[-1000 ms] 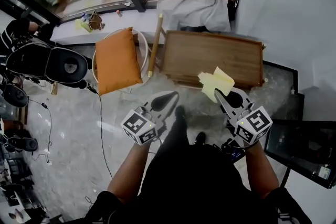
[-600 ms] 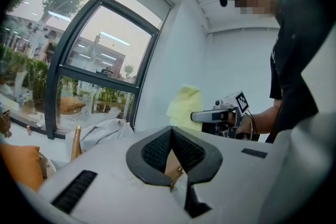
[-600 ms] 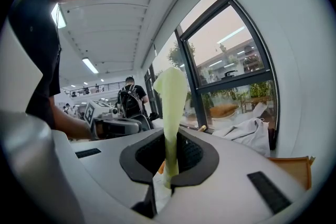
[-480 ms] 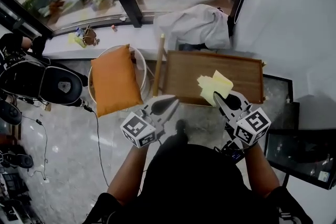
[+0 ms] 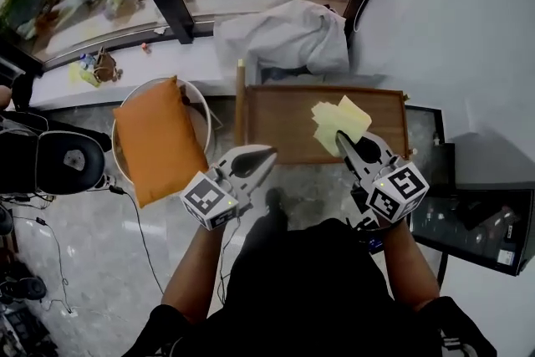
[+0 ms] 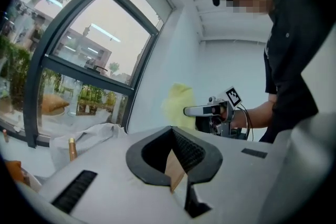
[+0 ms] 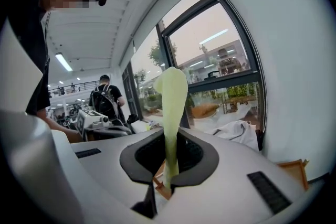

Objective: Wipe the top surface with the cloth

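The right gripper has its jaws pressed together on the lower end of a pale yellow-green cloth, which runs as a long narrow strip straight out from the jaw tips, its long axis in line with the jaws and its free end pointing away from the person. In the head view the cloth overlaps the right part of the brown rectangular wooden table top, whose long side runs left to right. The left gripper is beside it, jaws closed on nothing, near the table's front left corner, with an orange cushion further left.
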`<state>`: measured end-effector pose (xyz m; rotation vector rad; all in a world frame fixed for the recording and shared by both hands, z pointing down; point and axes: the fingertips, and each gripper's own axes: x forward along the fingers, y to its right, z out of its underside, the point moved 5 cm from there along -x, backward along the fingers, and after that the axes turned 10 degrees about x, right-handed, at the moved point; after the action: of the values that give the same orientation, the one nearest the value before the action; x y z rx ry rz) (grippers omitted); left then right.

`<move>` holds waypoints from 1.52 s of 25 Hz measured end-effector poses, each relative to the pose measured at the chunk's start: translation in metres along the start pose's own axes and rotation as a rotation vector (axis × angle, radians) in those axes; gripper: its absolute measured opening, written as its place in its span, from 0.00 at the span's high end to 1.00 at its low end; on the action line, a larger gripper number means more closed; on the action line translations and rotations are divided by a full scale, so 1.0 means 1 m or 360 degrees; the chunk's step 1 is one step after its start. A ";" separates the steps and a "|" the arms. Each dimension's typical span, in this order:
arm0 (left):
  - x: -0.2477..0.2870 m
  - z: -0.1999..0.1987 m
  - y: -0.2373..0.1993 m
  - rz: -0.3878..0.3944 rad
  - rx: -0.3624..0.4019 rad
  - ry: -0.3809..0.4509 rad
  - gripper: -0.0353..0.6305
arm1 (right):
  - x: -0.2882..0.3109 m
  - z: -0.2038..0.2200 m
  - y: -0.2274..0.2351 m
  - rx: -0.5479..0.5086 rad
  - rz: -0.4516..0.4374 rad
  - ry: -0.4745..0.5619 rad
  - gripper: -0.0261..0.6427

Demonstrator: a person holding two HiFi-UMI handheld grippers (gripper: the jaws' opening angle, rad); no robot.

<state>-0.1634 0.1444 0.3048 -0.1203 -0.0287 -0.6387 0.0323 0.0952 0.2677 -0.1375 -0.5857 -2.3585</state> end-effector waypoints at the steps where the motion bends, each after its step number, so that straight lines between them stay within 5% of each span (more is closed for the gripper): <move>1: 0.004 0.003 -0.005 0.0009 -0.0014 0.0010 0.93 | 0.003 -0.002 0.002 -0.0007 0.0011 -0.0008 0.91; 8: 0.018 0.010 -0.026 -0.0002 -0.0047 0.0028 0.93 | 0.026 -0.006 0.020 -0.0010 0.0025 -0.0060 0.91; 22: 0.080 0.015 -0.032 -0.0304 -0.0186 -0.0055 0.93 | 0.043 -0.024 0.082 0.0015 -0.0317 -0.0107 0.91; 33: 0.108 0.014 -0.026 -0.0543 -0.0110 -0.0246 0.93 | 0.056 -0.006 0.106 0.0142 -0.0594 -0.0187 0.91; 38: 0.111 0.018 -0.039 -0.0508 -0.0051 -0.0317 0.93 | 0.087 -0.002 0.101 0.0125 -0.0601 -0.0211 0.91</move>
<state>-0.0972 0.0496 0.3337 -0.2129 -0.2336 -0.9444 0.0323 -0.0248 0.3259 -0.1598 -0.8281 -2.6993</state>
